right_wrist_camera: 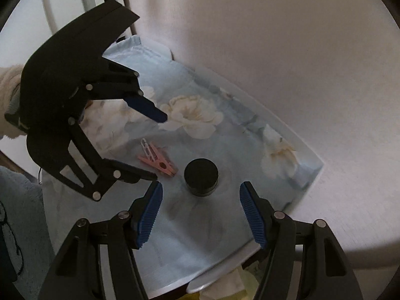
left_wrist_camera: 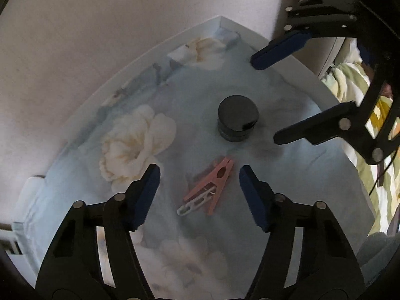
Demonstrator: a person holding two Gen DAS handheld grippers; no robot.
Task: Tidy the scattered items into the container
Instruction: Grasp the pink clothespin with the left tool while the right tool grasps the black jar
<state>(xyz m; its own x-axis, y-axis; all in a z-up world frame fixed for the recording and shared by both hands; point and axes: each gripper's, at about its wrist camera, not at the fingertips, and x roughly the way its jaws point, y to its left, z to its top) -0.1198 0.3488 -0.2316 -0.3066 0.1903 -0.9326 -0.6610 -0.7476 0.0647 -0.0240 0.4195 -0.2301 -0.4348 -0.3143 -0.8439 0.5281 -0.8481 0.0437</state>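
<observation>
A pink clothespin [left_wrist_camera: 215, 182] lies on the blue floral cloth [left_wrist_camera: 130, 145] with a small white clip [left_wrist_camera: 191, 206] against its near end. My left gripper [left_wrist_camera: 199, 173] hangs over the pair, open, a blue pad on either side and neither touching. A short black round jar [left_wrist_camera: 237, 121] stands upright just beyond. In the right wrist view the jar [right_wrist_camera: 201, 178] sits right ahead of my right gripper [right_wrist_camera: 201, 187], which is open and apart from it. The left gripper [right_wrist_camera: 158, 146] straddles the clothespin [right_wrist_camera: 161, 165] and white clip [right_wrist_camera: 146, 148] there. No container shows in either view.
The cloth covers a white tabletop [left_wrist_camera: 300, 70] pushed into a corner of pale wall [left_wrist_camera: 112, 25]. Patterned bedding [left_wrist_camera: 355, 85] lies past the table's right edge. A sleeve [right_wrist_camera: 8, 85] shows behind the left gripper. The two grippers are close together over the middle of the cloth.
</observation>
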